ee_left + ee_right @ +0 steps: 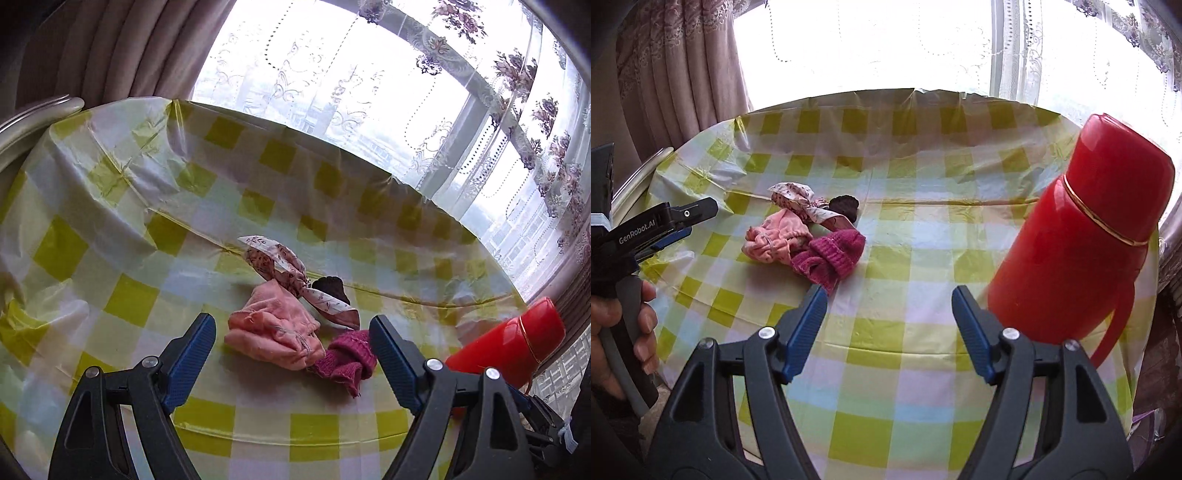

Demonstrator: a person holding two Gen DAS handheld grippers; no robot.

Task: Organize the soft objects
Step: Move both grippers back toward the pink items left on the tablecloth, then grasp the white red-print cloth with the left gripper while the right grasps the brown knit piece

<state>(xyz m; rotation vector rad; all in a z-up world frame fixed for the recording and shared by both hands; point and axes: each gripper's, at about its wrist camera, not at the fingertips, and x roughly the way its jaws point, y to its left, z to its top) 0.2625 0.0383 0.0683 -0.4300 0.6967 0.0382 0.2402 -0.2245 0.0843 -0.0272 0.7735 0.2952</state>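
- Bright window with lace curtains behind, and a round worktop under a yellow-green checked plastic cloth fills both views.
- Near the middle of the worktop sits a little heap of soft things, all touching.
- Pale pink garment on the left of the heap, crumpled.
- Magenta knitted piece pressed against its right side, nearest the front edge.
- Floral fabric strip draped across the back of the pink one, with a dark knitted item peeking out behind it.
- Left tool is spread wide, gripping nothing, its blue pads standing either side of the heap in its own view.
- Right tool also gapes wide and bare, over cloth near the front edge, the magenta piece just beyond its left finger.
- Red thermos flask stands towards the right edge, well apart from the heap.
- Left hand is wrapped round the left tool's handle at the left edge.
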